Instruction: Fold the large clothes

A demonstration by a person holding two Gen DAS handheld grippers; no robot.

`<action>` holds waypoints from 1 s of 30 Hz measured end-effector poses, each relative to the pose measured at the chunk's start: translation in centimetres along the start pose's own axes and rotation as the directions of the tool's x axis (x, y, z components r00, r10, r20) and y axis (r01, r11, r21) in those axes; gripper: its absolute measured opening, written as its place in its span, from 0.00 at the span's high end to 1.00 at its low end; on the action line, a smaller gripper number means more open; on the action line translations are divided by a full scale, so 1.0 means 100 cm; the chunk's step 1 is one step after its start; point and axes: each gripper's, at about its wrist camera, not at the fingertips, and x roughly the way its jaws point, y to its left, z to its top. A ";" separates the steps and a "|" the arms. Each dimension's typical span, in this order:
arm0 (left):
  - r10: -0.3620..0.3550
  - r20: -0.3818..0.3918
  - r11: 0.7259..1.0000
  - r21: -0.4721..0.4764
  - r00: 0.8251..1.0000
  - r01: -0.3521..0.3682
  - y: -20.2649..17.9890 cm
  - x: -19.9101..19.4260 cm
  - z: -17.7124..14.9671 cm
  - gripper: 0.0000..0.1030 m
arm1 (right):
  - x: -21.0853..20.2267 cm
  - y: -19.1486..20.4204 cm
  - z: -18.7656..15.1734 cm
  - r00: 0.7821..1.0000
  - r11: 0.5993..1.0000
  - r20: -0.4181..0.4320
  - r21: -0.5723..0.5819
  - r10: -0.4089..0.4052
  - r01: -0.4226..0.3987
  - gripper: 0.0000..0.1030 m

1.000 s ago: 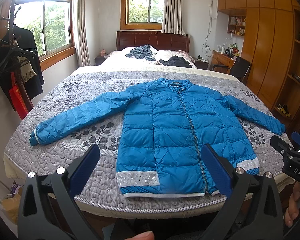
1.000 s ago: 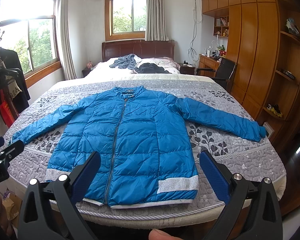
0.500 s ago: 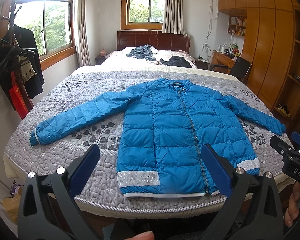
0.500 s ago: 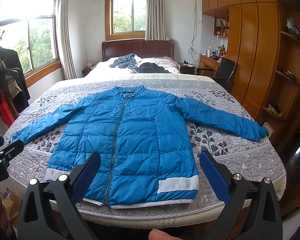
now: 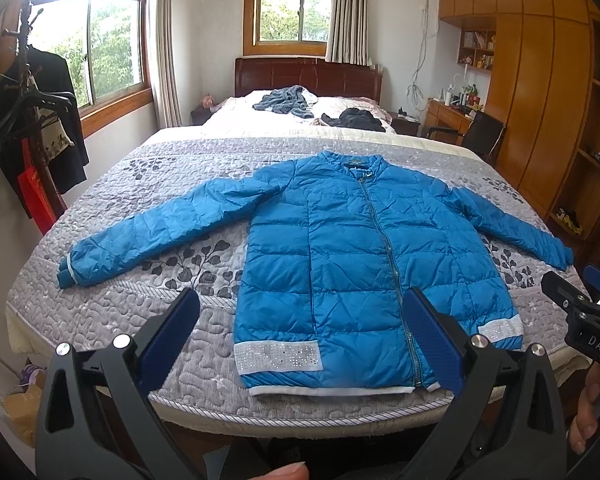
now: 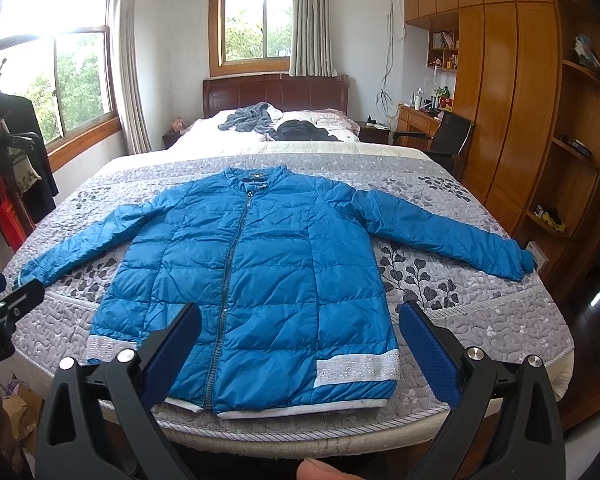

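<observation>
Both tongs, left and right, spread, empty. Jacket flat ahead on bed. Left view alone shows left cuff whole.

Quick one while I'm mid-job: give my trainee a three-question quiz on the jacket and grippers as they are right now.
1. True or false: the blue jacket is zipped shut and lies flat on the bed.
2. Multiple choice: the left gripper is A) shut on a sleeve, B) open and empty, C) out of view.
3. Fill in: the right gripper is ____ and holds nothing.

Key: 1 true; 2 B; 3 open.
</observation>
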 end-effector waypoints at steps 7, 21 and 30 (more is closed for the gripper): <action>-0.019 -0.047 1.000 -0.017 0.999 0.019 0.001 0.034 0.008 0.03 | 0.046 -0.030 -0.001 1.000 0.999 -0.010 0.051 0.017 -0.017 0.04; -0.143 0.025 0.990 0.020 0.989 0.143 -0.006 0.116 0.046 0.03 | 0.165 -0.269 0.028 0.979 0.793 -0.160 0.609 0.130 -0.006 0.25; -0.278 0.002 0.960 -0.014 0.960 0.278 -0.002 0.151 0.071 0.03 | 0.194 -0.457 -0.038 0.993 0.201 0.066 0.976 0.103 -0.085 0.26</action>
